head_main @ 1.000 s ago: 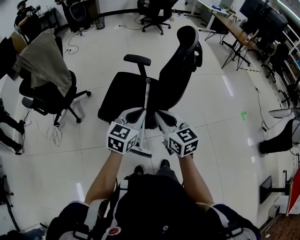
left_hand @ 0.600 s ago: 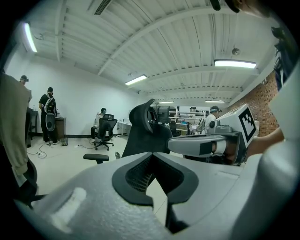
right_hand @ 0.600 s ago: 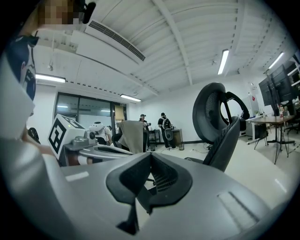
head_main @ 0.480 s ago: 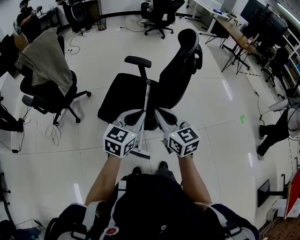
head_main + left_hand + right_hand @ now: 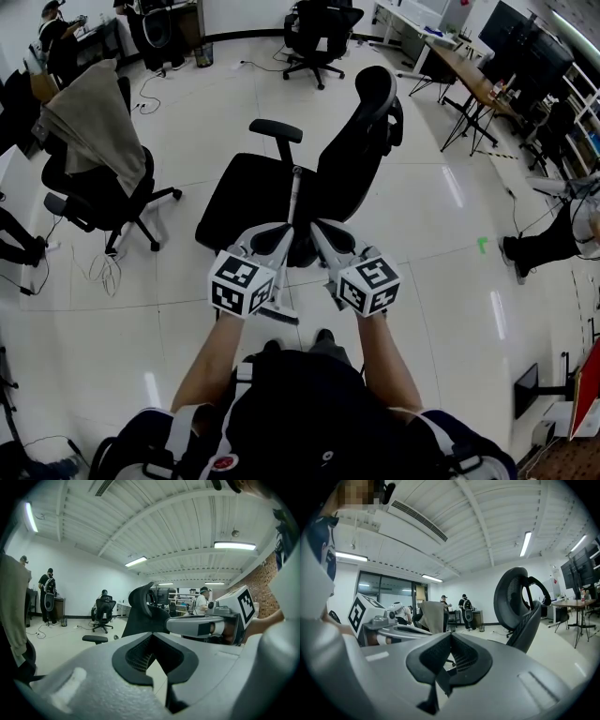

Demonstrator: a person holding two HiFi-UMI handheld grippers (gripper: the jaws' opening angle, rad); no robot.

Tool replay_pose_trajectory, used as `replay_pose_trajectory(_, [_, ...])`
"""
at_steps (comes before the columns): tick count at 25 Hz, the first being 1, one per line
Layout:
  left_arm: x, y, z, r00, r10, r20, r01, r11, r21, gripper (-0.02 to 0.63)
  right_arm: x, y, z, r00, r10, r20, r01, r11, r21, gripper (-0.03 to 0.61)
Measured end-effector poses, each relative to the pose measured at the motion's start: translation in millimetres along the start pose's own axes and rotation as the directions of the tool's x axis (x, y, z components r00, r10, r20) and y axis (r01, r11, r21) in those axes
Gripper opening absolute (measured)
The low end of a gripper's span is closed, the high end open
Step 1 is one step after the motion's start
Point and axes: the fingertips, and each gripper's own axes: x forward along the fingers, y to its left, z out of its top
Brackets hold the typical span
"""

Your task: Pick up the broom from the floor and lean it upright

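The left tongs (image 5: 151,644) are standing fully closed, pads meeting with nothing between them. The right tongs (image 5: 449,641) are likewise showing their pads together and are gripping nothing. Both are pointing roughly level, side by side and slightly apart. In the head view the broom with the slim light-grey handle (image 5: 292,211) is passing up between them. The tips are sitting just beside the handle, and whether either is brushing it cannot be told. The broom is standing near upright. Its head is resting on the glossy white tiled floor (image 5: 441,272) just ahead of the person's feet. Its handle is leaning against the front of the seat of the black mesh-backed office chair (image 5: 248,192), with the top end reaching up near the armrest. On this evidence the lifting and the leaning are appearing complete. What is remaining is probably drawing both tongs back clear of the handle without knocking it. The lean also needs confirming, since the chair is on castors and could roll.
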Motion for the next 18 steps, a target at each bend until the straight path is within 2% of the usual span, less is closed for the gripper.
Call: replay_pose_trajectory(18, [-10.4, -2.7, -1.2, 1.0, -0.014, -0.011, 0.014, 1.0, 0.016, 0.002, -4.3, 7.8, 7.1, 1.0, -0.011, -0.002, 0.011, 1.0, -0.015, 0.003])
